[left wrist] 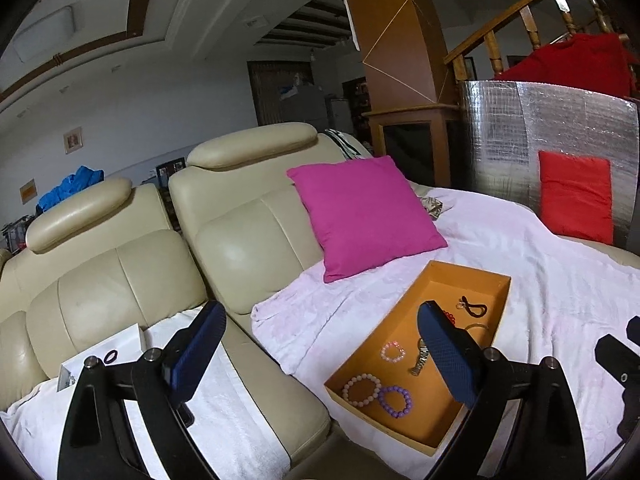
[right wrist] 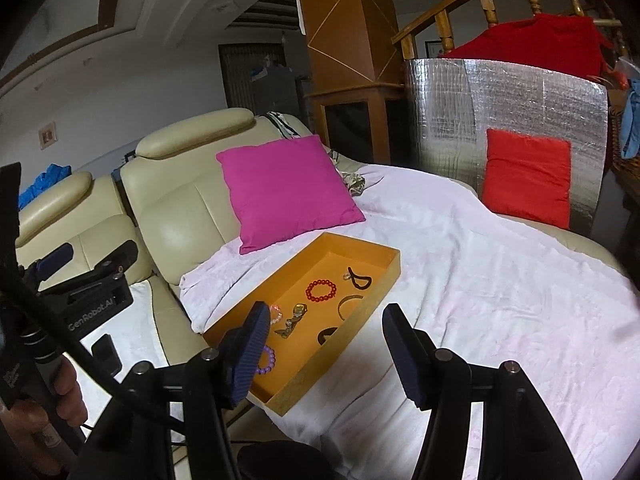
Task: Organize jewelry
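Note:
An orange tray lies on a pale pink blanket on the sofa. In it are a pink bead bracelet, a purple bead bracelet, a small pink bracelet, a metal watch, a red bead bracelet, a black hair tie and a thin bangle. My left gripper is open and empty above the tray's left edge. My right gripper is open and empty above the tray's near right side. A white box holding a dark ring sits on the left seat.
A magenta cushion leans on the cream sofa back behind the tray. A red cushion rests against a silver foil panel at the right. A white towel covers the left seat.

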